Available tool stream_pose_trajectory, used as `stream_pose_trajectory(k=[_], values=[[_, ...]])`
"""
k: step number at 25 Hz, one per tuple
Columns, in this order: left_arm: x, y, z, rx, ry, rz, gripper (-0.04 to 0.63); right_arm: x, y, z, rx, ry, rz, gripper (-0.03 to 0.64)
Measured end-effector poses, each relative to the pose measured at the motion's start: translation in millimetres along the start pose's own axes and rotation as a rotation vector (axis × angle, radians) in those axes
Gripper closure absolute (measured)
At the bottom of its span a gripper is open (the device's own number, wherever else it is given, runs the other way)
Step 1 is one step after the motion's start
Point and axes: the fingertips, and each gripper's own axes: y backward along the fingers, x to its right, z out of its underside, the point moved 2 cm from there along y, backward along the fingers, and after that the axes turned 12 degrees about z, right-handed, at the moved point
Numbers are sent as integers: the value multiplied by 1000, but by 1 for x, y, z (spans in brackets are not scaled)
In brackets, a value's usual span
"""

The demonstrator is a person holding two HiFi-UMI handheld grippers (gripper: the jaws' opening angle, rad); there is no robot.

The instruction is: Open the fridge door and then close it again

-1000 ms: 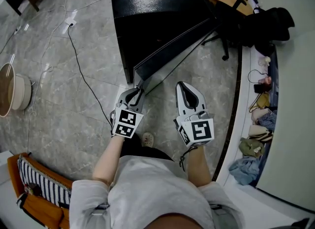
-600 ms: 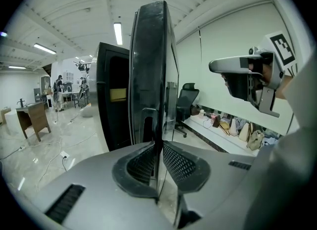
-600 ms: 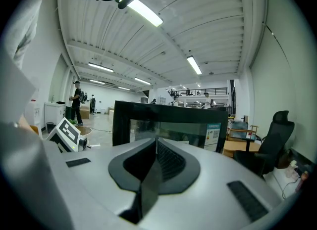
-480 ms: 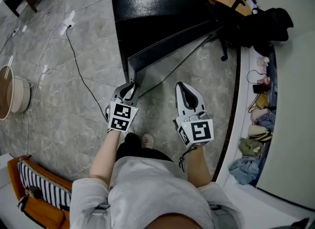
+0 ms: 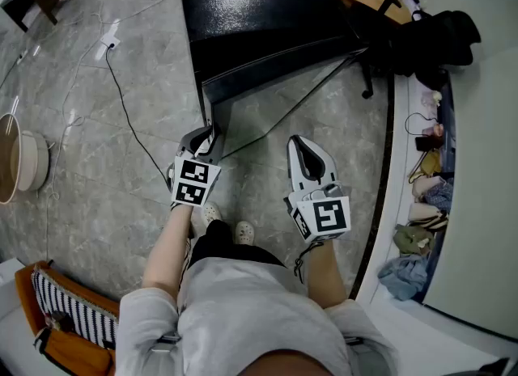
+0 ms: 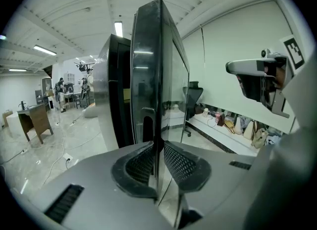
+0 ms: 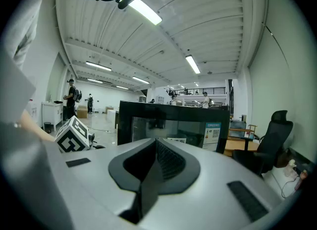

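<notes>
Black glass-fronted fridge door (image 5: 275, 69) is standing slightly ajar from the glossy black fridge body (image 5: 243, 2). Its free edge is sitting between the left gripper (image 5: 206, 136) jaws, which have just been opening, now loose. Right gripper (image 5: 301, 146) is idling, jaws together, empty. Probably nudging the door flush gently before pulling clear.

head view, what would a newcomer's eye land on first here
The tall black fridge at the top centre stands out first, with its door a little ajar. Next comes the left gripper at the door's free edge. That edge stands between its jaws, which have just been opening. The right gripper hangs shut and empty beside it.
</notes>
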Motion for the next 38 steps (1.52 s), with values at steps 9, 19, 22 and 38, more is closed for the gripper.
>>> stream_pose_trajectory(k=[9,19,22,38], values=[[-31,-6,-7,-12,-9,-5,521,-2,-8,2,-14,1,22,592],[-55,-15,-15,-20,-15,-6,515,-5,-22,1,-23,5,29,592],[-60,-17,-17,-22,-16,-6,514,-7,-24,1,-24,8,27,592],[-72,-21,-20,-15,-35,4,509,-10,-31,1,-26,5,31,592]])
